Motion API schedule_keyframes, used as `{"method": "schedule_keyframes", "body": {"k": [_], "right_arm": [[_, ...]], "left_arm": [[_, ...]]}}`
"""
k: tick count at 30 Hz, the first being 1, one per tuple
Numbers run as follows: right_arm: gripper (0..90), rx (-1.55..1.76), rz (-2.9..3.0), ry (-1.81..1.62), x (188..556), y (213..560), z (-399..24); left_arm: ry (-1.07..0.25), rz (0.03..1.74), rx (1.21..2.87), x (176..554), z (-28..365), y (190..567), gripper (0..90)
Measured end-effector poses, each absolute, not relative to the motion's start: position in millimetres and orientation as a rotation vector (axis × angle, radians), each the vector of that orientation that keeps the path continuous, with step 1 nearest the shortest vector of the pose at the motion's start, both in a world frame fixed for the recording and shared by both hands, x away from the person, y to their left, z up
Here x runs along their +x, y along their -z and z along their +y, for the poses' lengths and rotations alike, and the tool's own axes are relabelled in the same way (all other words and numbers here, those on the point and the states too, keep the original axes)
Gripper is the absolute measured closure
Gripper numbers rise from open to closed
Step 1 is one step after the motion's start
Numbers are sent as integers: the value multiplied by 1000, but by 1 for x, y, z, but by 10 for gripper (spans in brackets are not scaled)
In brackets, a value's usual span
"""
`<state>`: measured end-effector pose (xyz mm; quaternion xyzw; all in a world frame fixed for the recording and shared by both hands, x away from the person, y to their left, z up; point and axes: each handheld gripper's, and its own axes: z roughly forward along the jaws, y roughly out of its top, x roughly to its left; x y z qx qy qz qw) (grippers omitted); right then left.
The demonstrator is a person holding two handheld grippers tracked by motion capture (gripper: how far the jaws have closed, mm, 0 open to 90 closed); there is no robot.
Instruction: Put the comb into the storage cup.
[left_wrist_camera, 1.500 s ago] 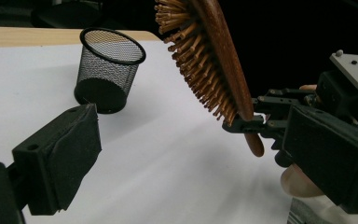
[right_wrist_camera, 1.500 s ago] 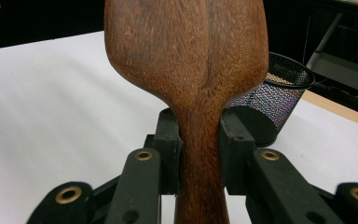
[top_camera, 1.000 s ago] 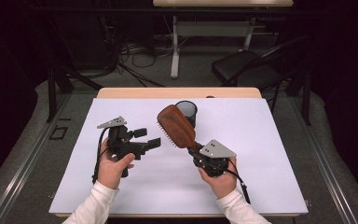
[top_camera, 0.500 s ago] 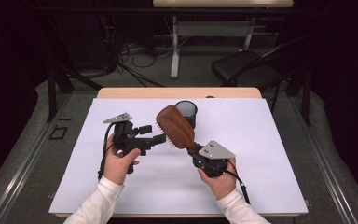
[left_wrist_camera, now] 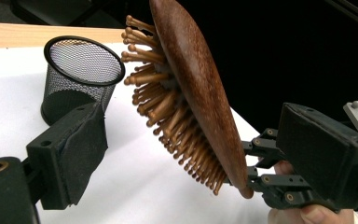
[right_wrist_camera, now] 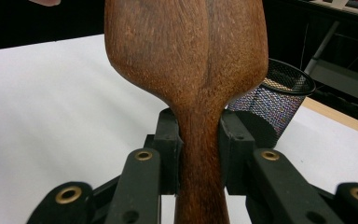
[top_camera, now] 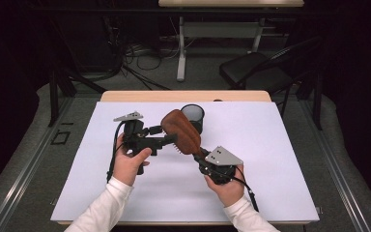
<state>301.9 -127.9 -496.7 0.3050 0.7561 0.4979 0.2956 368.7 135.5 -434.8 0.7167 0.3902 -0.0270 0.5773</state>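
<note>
Wooden hairbrush [top_camera: 182, 131], 1 in all, hangs tilted above the white bench [top_camera: 270, 159], its handle clamped in the right tongs [top_camera: 199, 157]. Left tongs [top_camera: 166, 135] gape wide around its bristled head, pads not touching, beside 1 mesh cup [top_camera: 193, 117].

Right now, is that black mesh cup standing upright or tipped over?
Upright: the mesh cup stands on the white table, round rim facing up.
</note>
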Motion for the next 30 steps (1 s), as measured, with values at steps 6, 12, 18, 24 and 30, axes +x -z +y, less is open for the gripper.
{"method": "schedule_keyframes", "body": {"k": [6, 12, 18, 24, 30], "right_arm": [[724, 811, 2011, -1327, 302, 496, -128], [724, 807, 2006, -1331, 301, 496, -128], [723, 810, 2003, -1334, 301, 496, -128], [724, 811, 1997, -1341, 301, 496, -128], [723, 807, 1998, -1336, 300, 496, -128]], "left_arm": [[80, 915, 1680, 372, 130, 433, 89], [84, 918, 1689, 375, 126, 432, 89], [91, 913, 1699, 377, 121, 431, 89], [94, 903, 1711, 379, 116, 430, 100], [93, 905, 1716, 380, 112, 431, 106]]}}
